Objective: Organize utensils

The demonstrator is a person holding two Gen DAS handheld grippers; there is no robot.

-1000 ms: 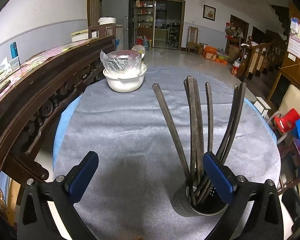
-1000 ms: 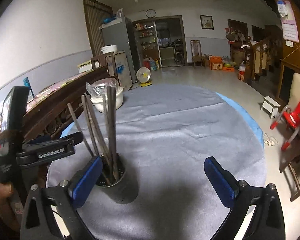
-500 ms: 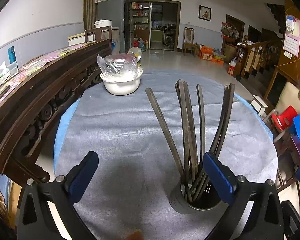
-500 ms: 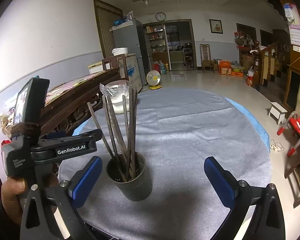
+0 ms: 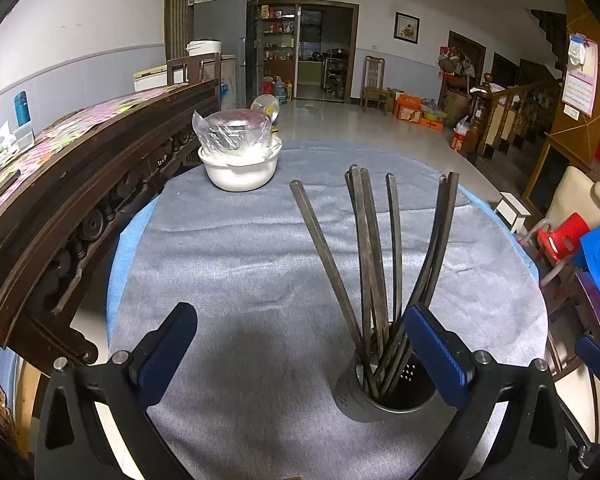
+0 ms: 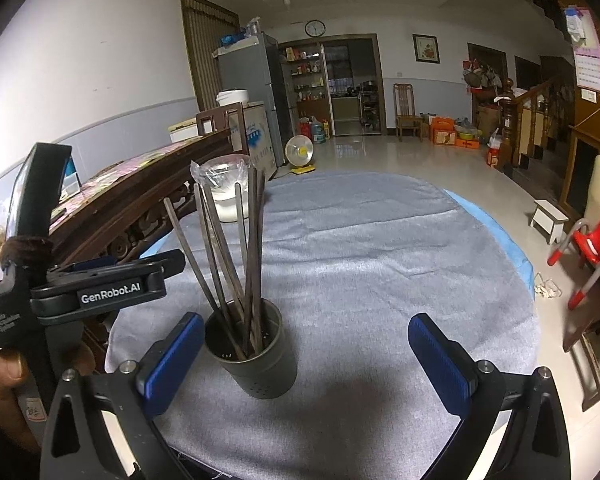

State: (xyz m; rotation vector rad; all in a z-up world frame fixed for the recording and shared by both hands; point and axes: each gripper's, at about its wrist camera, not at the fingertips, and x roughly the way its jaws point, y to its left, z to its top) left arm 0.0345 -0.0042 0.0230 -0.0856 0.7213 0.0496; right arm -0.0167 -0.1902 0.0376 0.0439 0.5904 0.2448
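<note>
Both grippers, left gripper point(image 5: 300, 344) and right gripper point(image 6: 306, 356), released, empty. Chopsticks point(image 6: 244, 264) upright in holder point(image 6: 256, 360); I'd withdraw slowly, avoiding tipping it.

Your left tongs' point(image 5: 300, 344) right pad point(image 5: 434, 350) hides the holder's point(image 5: 384, 394) rim at three o'clock; chopstick point(image 5: 366, 248) tips vanish inside.
</note>
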